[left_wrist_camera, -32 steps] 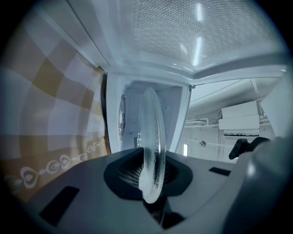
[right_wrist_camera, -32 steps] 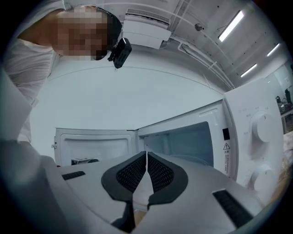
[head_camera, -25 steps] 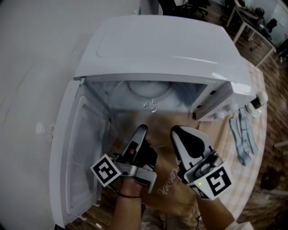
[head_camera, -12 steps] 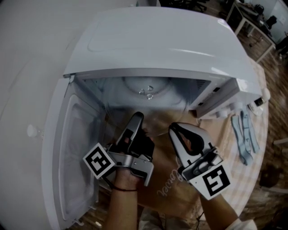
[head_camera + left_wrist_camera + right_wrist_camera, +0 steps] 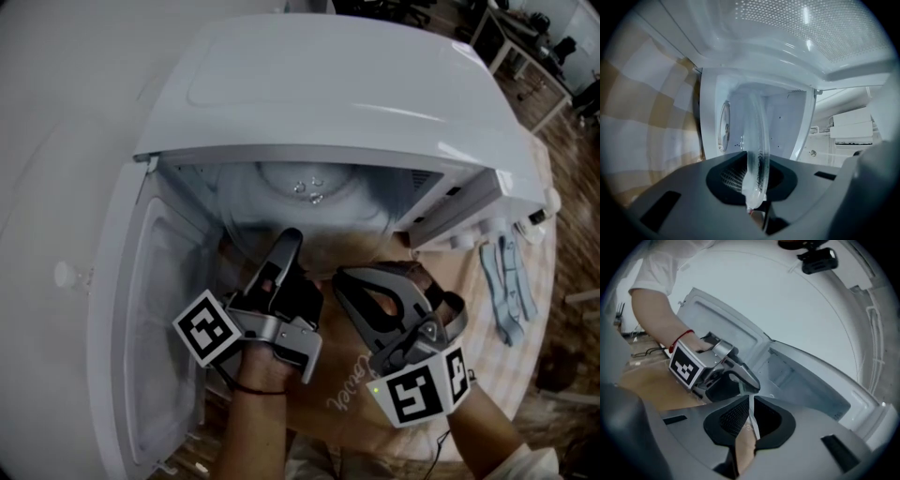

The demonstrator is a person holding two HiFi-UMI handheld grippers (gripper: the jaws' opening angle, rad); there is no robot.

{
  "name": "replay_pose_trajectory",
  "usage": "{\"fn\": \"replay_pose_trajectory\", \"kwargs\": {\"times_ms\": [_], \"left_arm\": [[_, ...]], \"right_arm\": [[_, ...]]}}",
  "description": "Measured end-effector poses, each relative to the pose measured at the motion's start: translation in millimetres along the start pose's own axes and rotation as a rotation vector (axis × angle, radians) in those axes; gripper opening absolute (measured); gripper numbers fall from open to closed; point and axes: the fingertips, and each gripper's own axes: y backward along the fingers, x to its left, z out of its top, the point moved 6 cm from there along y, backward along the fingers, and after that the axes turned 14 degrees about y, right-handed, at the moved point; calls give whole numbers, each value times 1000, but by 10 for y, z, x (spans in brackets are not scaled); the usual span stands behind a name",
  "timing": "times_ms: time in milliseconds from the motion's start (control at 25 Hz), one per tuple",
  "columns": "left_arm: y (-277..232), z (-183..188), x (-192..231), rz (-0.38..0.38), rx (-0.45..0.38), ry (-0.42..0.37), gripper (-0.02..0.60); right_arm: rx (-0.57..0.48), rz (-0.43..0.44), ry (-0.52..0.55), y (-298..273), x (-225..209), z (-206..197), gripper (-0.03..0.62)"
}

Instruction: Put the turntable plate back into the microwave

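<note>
Clamping the turntable plate [image 5: 309, 211] by its near rim in the left gripper [image 5: 754, 185] and the right gripper [image 5: 751, 404] (each pair of jaws nearly together on thin glass), holding it partly inside the open microwave [image 5: 328, 94], apparently to prevent tipping before seating.

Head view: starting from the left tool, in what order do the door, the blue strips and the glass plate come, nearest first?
1. Plate: held in the left tool, at the microwave's mouth.
2. Door: swung open, on the left side.
3. Blue strips: on the table, far right, past the microwave's front corner.
</note>
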Motion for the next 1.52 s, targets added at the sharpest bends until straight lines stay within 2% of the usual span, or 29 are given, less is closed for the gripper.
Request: {"fn": "replay_pose_trajectory", "kwargs": {"times_ms": [160,240,520,600,640,1040,1160,1520], "left_arm": [[13,27,22,11,-4,1,34],[19,41,25,12,-8,3,35],[-26,81,21,6,-16,7,35],[-40,90,14,5,-14,3,35],[-47,95,11,4,-14,1,36],[-168,112,36,-9,-13,11,37],[-227,137,48,-4,-18,19,37],[-355,242,77,8,-31,33,37]], "right_arm": [[94,48,273,-21,52,47,35],[128,66,372,-37,74,73,37],[199,66,496,-87,67,80,40],[221,76,518,-93,58,50,95],[230,81,525,-101,54,29,103],[243,58,547,-305,-9,-28,101],[250,48,540,-358,-34,-50,55],[273,30,504,-493,-102,-126,52]]}}
